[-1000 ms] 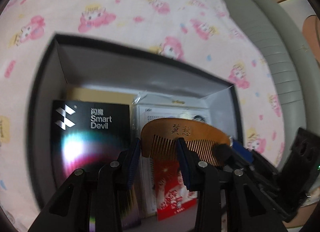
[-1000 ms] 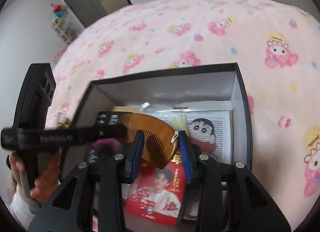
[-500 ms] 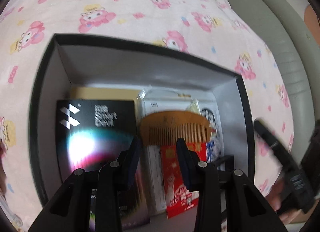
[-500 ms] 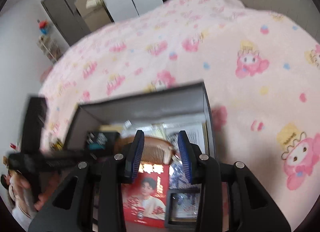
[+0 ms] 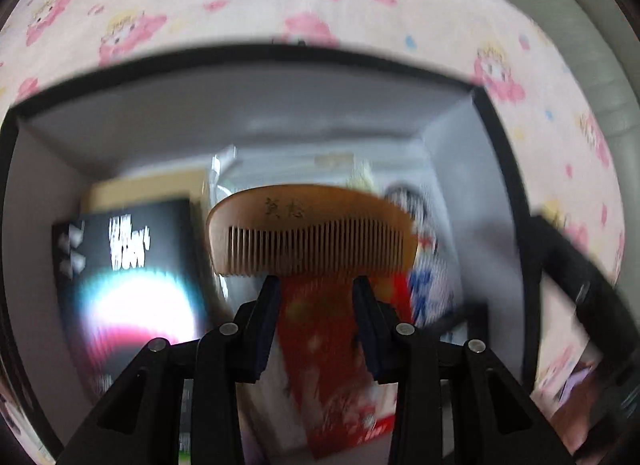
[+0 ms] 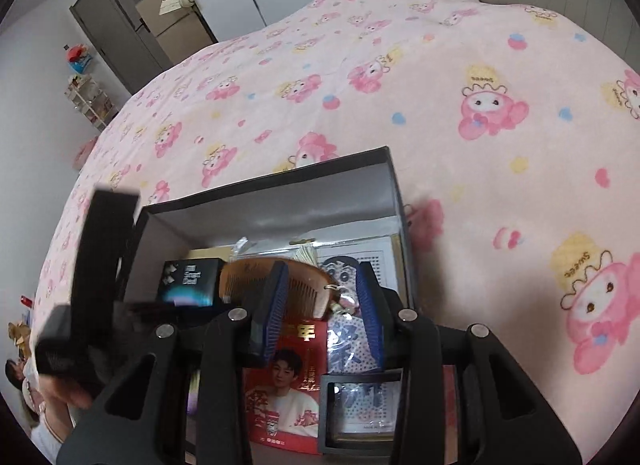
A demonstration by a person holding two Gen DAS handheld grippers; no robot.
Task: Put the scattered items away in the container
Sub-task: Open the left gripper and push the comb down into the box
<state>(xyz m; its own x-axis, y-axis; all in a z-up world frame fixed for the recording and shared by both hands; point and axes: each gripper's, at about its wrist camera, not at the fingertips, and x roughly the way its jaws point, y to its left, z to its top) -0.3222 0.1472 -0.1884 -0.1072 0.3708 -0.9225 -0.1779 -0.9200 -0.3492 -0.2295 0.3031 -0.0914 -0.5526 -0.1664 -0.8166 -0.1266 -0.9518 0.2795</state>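
A wooden comb [image 5: 312, 229] lies flat inside the black open box [image 5: 280, 53], on top of the packets there. My left gripper [image 5: 316, 285] hangs just short of the comb's teeth, open, with nothing between its blue pads. In the right wrist view the comb [image 6: 306, 293] shows behind my right gripper [image 6: 321, 267], which hovers over the box [image 6: 280, 177], open and empty. The left gripper's black body [image 6: 100, 257] stands over the box's left wall.
In the box lie a black Smart Devil carton [image 5: 128, 265], a red card with a portrait [image 6: 284, 385], a cartoon packet [image 6: 384, 261] and a small black frame [image 6: 360, 405]. The pink cartoon bedspread [image 6: 440, 85] surrounds the box. A grey headboard [image 5: 600, 65] runs along the right.
The comb, tilted up between both grippers a second ago, now lies flat in the box. The right gripper drew away to the right and back; the left view shifted over the box.
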